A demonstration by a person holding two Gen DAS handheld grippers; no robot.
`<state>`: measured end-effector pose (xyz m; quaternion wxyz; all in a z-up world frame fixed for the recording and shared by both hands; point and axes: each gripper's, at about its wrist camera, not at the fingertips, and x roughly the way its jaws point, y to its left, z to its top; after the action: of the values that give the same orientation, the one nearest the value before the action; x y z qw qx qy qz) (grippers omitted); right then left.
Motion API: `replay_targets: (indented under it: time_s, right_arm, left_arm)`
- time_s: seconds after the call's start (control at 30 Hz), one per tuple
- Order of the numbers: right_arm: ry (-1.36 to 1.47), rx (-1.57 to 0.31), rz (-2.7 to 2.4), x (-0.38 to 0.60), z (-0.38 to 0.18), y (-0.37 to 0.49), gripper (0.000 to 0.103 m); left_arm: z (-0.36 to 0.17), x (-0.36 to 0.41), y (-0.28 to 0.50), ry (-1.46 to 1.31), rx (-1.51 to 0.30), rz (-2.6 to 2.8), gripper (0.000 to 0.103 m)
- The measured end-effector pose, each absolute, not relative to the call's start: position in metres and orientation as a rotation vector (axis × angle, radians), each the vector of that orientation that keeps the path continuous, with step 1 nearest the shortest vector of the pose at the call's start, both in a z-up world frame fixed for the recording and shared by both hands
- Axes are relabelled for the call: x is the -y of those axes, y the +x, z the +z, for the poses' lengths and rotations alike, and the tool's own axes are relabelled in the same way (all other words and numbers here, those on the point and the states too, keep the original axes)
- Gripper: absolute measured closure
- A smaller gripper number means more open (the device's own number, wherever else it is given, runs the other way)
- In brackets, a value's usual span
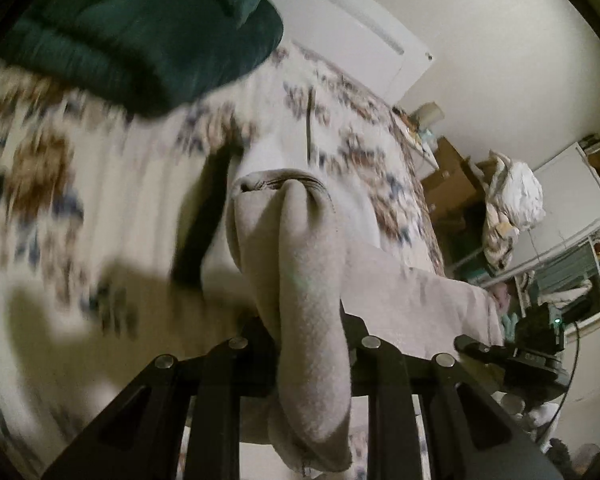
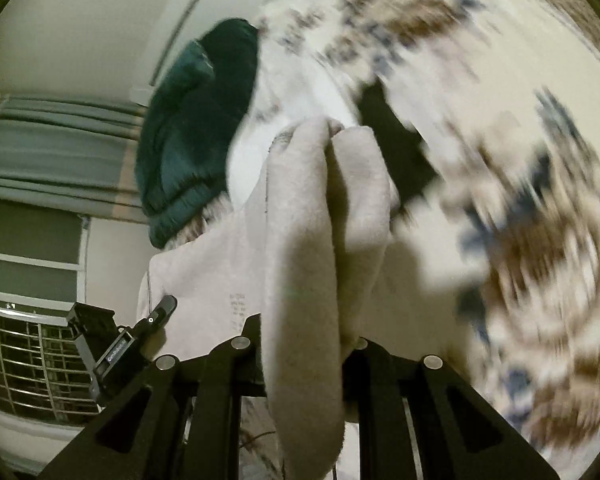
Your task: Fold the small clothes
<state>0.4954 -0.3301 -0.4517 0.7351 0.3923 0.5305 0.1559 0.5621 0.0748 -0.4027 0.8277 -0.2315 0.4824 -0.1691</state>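
Both views are heavily motion-blurred away from the centre. The floral bedspread (image 1: 100, 184) serves as the reference surface.

Left gripper (image 1: 312, 344): its fingers are pressed onto a bunched fold of the beige fleece garment (image 1: 300, 264). The fabric rises in a thick ridge out of the jaws, and a loose end hangs down between the linkage arms toward the camera. A stitched hem shows at the top of the ridge.

Right gripper (image 2: 304, 344): its fingers likewise pinch a gathered fold of the same beige fleece garment (image 2: 312, 220). Two rounded folds stand side by side above the jaws. The remainder of the cloth stretches across toward the left gripper (image 2: 140, 340), which appears at the lower left of the right wrist view.

The garment is held up off the floral bedspread (image 2: 520, 152), stretched between the two grippers.

A dark green blanket (image 1: 140, 28) lies on the bedspread beyond the garment. A black garment (image 1: 204, 216) lies flat on the bedspread just behind the held cloth; it is also seen from the right wrist (image 2: 396, 148). The right gripper (image 1: 484, 350) is partly visible at the lower right of the left wrist view.
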Motion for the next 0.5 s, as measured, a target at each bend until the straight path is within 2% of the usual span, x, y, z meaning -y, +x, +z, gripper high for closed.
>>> replay_targets:
  time_s: [0.2,0.37,0.47,0.5]
  right_arm:
    - [0.816,-1.140,0.339,0.312,-0.458,0.620,0.087]
    - [0.729,-1.202,0.289,0.301,-0.492,0.682,0.087]
    - [0.641,-1.249,0.245,0.298,-0.508,0.693,0.086]
    - [0.600,-1.268,0.225,0.297,-0.510,0.695,0.082]
  left_arm:
    - [-0.434,-0.071,0.661,-0.455,-1.013,-0.302,0.084]
    - [-0.484,-0.059,0.698,-0.374,-1.106,-0.243,0.082]
    - [-0.492,-0.052,0.701,-0.291,-1.124,-0.211,0.076]
    - [-0.491,-0.050,0.700,-0.269,-1.126,-0.196,0.069]
